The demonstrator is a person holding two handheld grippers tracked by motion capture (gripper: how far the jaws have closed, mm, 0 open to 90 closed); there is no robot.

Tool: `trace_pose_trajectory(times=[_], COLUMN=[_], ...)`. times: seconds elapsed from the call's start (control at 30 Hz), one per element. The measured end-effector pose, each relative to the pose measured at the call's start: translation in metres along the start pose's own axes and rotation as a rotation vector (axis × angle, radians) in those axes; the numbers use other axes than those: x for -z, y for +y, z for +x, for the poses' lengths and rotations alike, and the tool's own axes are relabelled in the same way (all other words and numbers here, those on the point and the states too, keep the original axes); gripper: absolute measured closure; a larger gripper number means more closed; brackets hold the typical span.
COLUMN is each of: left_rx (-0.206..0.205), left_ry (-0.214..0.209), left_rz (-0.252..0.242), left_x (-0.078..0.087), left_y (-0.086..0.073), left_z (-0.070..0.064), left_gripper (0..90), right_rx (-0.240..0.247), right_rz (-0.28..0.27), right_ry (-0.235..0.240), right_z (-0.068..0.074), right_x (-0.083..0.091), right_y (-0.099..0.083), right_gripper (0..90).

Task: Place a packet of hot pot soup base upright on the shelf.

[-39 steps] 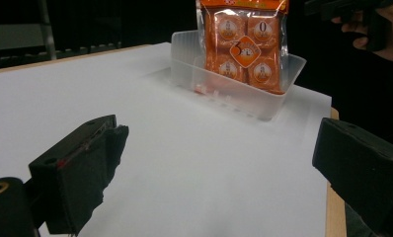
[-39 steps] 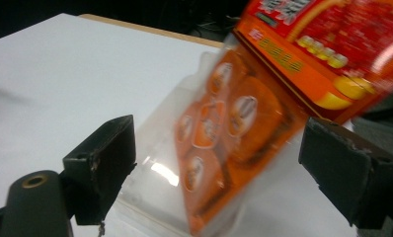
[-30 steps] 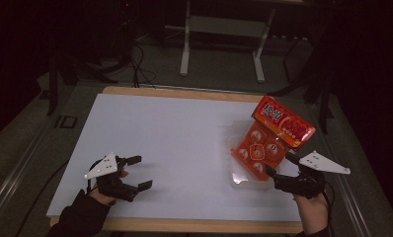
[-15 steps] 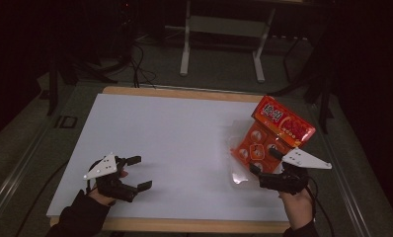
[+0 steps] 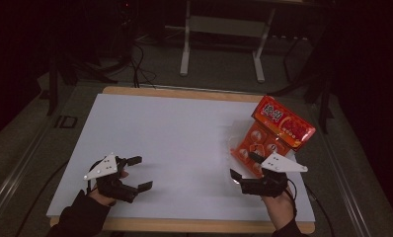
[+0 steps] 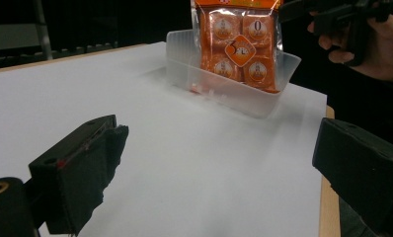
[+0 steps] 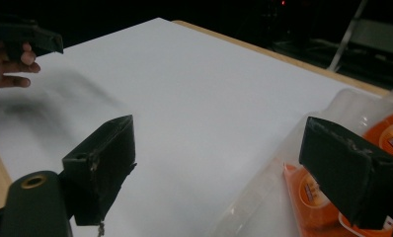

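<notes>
On the white surface [image 5: 184, 138], far right, an orange snack packet [image 5: 276, 133] leaned in a clear plastic tray [image 6: 234, 89]. My right gripper [image 5: 244, 168] gaped beside it; left gripper [image 5: 137, 173] idled open. I judged a slow, level approach wisest.

A glossy orange plastic packet [image 6: 240, 44] stands in a translucent plastic tray [image 6: 224, 89] on matt white tabletop [image 5: 170, 133].
</notes>
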State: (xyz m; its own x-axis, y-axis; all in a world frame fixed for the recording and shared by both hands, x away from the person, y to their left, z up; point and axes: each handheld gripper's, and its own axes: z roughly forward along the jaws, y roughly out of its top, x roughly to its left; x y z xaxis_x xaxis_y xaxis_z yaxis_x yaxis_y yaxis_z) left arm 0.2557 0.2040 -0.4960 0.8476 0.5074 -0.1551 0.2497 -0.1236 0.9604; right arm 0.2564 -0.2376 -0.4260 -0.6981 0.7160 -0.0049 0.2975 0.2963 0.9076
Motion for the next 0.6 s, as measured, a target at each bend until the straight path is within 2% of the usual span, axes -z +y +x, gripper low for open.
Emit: trace_pose_trajectory(times=[0.3,0.4,0.6], left_rx=[-0.002,-0.003,-0.010], left_ry=[-0.001,-0.009,-0.014], left_rz=[0.001,0.000,0.004], left_x=[-0.001,-0.001,-0.002], left_y=[0.000,0.000,0.000], left_z=[-0.001,-0.002,-0.004], left_gripper=[4.6,4.6,4.6], right_rx=[0.027,0.033,0.026], right_rz=[-0.021,0.003,-0.006], right_ry=[0.054,0.057,0.085], right_z=[0.014,0.016,0.016], right_x=[-0.011,-0.015,-0.018], right_y=[-0.007,-0.010,-0.015], right_gripper=[13.9,13.9,13.9])
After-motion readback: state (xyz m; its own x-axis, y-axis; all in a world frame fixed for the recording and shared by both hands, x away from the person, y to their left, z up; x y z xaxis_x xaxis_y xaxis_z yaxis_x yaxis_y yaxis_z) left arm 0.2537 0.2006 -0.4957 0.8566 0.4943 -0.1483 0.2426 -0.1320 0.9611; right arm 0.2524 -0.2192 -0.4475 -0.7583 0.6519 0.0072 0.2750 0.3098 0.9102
